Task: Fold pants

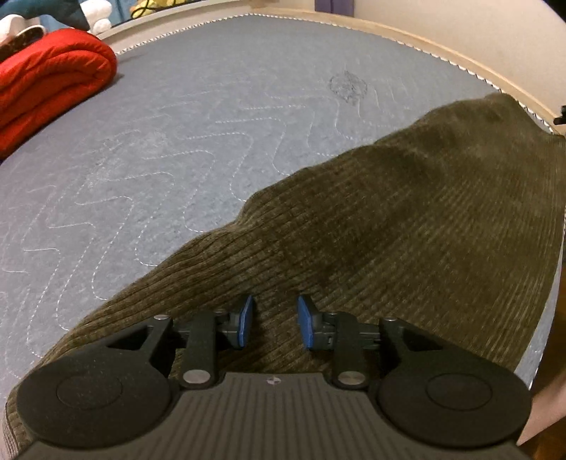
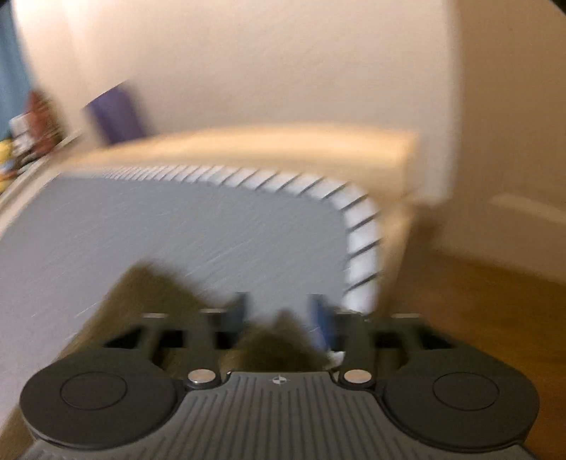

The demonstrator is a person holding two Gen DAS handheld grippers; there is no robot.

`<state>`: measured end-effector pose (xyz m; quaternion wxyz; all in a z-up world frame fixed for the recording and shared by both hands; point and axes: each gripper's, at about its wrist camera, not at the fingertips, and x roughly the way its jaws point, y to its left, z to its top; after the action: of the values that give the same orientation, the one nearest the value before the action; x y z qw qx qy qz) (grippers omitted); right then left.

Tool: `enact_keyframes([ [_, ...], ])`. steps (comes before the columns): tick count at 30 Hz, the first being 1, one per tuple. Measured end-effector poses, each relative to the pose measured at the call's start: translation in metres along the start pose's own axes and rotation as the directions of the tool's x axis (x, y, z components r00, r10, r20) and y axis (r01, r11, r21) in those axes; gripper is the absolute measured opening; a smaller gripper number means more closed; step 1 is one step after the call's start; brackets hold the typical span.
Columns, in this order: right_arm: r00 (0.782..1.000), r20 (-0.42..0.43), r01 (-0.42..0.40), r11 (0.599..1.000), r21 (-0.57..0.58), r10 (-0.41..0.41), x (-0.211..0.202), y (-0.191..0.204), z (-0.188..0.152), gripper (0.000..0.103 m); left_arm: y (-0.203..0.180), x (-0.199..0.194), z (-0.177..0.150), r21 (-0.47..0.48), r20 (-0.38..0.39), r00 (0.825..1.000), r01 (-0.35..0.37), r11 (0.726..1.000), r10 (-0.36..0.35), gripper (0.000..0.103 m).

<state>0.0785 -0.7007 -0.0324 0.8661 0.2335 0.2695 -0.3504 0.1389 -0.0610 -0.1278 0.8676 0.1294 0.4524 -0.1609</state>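
**Corduroy pants spread on the bed, both tongs parted above them**

Nearest my left camera, the left tongs (image 1: 275, 320) stand with a clear gap between their blue pads (image 1: 246, 321), nothing pinched in it; olive corduroy shows through the space. Under and beyond them the pants (image 1: 389, 219) lie spread across the bed (image 1: 177, 148), running from the near-left corner of the view up toward the far right, where the cloth reaches the mattress edge. I see ribbed fabric with a few soft creases (the far part is a little smeared).

On the right camera everything is badly blurred. I can make out the right tongs (image 2: 279, 318) with their pads apart; a hump of the same olive pants (image 2: 272, 345) sits low between them, but I cannot tell whether either pad touches it. More of the fabric lies to the lower left of that view, on the grey quilted mattress (image 2: 194, 226).

Farther off on the left view, a folded red blanket (image 1: 49, 78) rests at the far left of the bed, well apart from the pants. Behind it sit plush toys (image 1: 53, 16). On the right view, the mattress corner with its striped piping meets a pale wooden bed frame (image 2: 318, 141), with a wood floor (image 2: 477, 300) to the right and a cream wall (image 2: 283, 53) beyond.
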Motion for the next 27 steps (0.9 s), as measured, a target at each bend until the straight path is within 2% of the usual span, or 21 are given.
enact_keyframes([
  [2,0.996,-0.032,-0.083,0.994,0.067,0.085,0.0,-0.01,0.001,0.06,-0.002,-0.002,-0.001,0.009,0.0,1.0,-0.019,1.0,0.019,0.037],
  [4,0.97,-0.12,-0.197,0.973,0.122,0.212,0.005,-0.019,-0.004,0.06,-0.004,-0.003,-0.004,0.02,-0.007,1.0,-0.028,0.999,0.028,0.043],
  [5,0.962,-0.142,-0.217,0.968,0.124,0.234,0.005,-0.02,-0.009,0.061,-0.005,-0.003,-0.005,0.025,-0.01,0.999,-0.034,0.999,0.034,0.044],
  [7,0.956,-0.16,-0.227,0.967,0.118,0.244,0.007,-0.015,-0.015,0.067,-0.006,-0.003,-0.005,0.028,-0.012,0.999,-0.038,0.999,0.038,0.044],
  [9,0.951,-0.187,-0.218,0.964,0.154,0.245,0.015,-0.02,-0.021,0.067,-0.005,-0.004,-0.004,0.02,-0.013,0.999,-0.034,0.999,0.034,0.045],
  [11,0.946,-0.218,-0.198,0.959,0.203,0.241,0.024,-0.02,-0.022,0.063,-0.006,-0.002,0.0,0.017,-0.014,0.999,-0.033,0.999,0.033,0.045],
  [12,0.952,-0.211,-0.174,0.959,0.225,0.222,0.025,-0.024,-0.024,0.059,-0.006,-0.002,0.0,0.019,-0.014,0.999,-0.032,0.999,0.032,0.046],
  [15,0.95,-0.201,-0.18,0.948,0.264,0.237,0.019,-0.026,-0.025,0.061,-0.009,-0.003,-0.001,0.03,-0.013,1.0,-0.024,0.999,0.024,0.046],
  [19,0.95,-0.185,-0.197,0.944,0.267,0.25,0.019,-0.024,-0.026,0.046,-0.01,-0.004,-0.002,0.038,-0.011,1.0,-0.02,0.999,0.02,0.047],
  [24,0.956,-0.174,-0.188,0.947,0.26,0.238,0.027,-0.016,-0.026,0.046,-0.011,-0.006,-0.005,0.05,-0.01,1.0,-0.012,0.999,0.013,0.048],
  [27,0.961,-0.169,-0.168,0.947,0.273,0.219,0.026,-0.013,-0.027,0.024,-0.011,-0.006,-0.006,0.049,-0.009,1.0,-0.012,0.999,0.012,0.048],
])
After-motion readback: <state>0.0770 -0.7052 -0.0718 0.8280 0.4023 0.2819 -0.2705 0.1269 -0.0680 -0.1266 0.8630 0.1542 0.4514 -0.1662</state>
